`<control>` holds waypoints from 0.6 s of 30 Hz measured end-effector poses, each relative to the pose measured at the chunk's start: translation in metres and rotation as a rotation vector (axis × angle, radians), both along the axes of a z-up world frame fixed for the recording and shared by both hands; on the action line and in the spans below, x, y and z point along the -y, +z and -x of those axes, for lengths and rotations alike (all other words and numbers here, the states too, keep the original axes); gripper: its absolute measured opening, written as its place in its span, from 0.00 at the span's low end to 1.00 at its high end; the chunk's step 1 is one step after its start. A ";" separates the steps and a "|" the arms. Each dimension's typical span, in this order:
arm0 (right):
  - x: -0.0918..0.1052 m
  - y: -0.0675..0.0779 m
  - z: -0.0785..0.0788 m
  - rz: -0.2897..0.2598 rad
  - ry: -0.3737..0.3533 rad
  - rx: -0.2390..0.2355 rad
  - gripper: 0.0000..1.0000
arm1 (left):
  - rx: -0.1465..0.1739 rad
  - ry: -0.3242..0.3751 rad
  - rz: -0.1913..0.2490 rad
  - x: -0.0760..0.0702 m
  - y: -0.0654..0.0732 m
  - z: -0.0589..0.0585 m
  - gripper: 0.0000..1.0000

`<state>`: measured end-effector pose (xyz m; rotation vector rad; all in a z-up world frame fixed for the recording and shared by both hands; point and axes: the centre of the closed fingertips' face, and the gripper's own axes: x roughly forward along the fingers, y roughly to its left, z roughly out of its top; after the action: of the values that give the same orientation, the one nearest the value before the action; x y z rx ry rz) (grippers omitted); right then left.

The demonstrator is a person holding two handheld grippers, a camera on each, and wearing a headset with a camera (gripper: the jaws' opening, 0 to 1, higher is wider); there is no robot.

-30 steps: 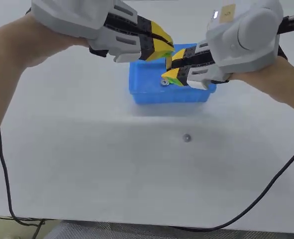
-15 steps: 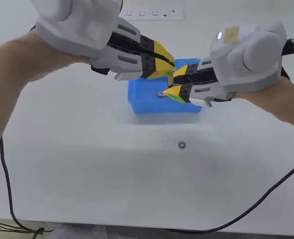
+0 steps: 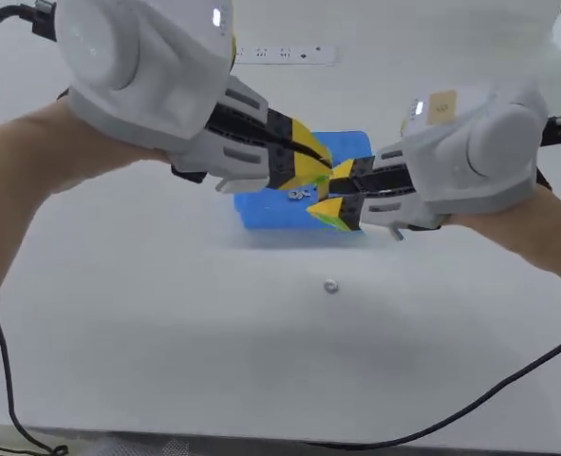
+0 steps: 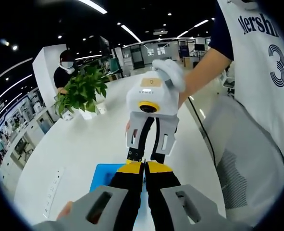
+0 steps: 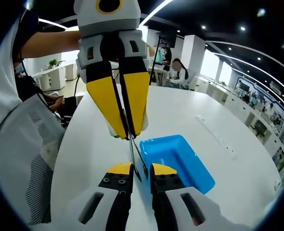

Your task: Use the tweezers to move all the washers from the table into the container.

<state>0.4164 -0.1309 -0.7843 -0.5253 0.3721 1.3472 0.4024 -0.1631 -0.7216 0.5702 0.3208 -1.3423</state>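
A blue container (image 3: 261, 211) stands mid-table with small washers (image 3: 297, 194) lying inside it. One washer (image 3: 330, 286) rests on the white table in front of it. My left gripper (image 3: 320, 166) hovers over the container, shut on thin dark tweezers (image 5: 132, 149) that point down toward it. My right gripper (image 3: 332, 193) comes in from the right. Its jaws stand slightly apart on either side of the tweezers' lower arms, and the arms are spread. In the right gripper view the container (image 5: 180, 159) lies just beyond my right gripper (image 5: 142, 169).
A white power strip (image 3: 285, 54) sits at the table's far edge. A black cable (image 3: 489, 394) crosses the front right of the table and another cable (image 3: 0, 380) hangs at the left edge. A potted plant (image 4: 81, 89) stands far off on the table.
The washer that hung at the tweezers' tip over the container now lies inside it. The right gripper's jaws have eased apart. The head camera has shifted, so the whole scene sits lower.
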 end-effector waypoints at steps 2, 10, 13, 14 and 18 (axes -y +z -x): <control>0.002 -0.002 0.005 0.003 0.002 -0.006 0.15 | -0.006 -0.003 0.000 0.003 -0.001 0.006 0.05; 0.007 -0.011 0.021 0.008 0.003 -0.036 0.15 | -0.045 0.004 0.013 0.010 -0.009 0.024 0.05; 0.008 -0.014 0.026 0.006 0.006 -0.049 0.14 | -0.056 0.007 0.017 0.009 -0.011 0.026 0.05; 0.008 -0.015 0.028 0.005 0.006 -0.054 0.14 | -0.063 0.007 0.019 0.009 -0.012 0.027 0.05; 0.008 -0.020 0.034 0.003 0.014 -0.074 0.14 | -0.079 -0.001 0.018 0.009 -0.018 0.032 0.05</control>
<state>0.3821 -0.1394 -0.8039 -0.4819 0.4321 1.3826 0.3702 -0.1723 -0.7393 0.5030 0.3724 -1.3697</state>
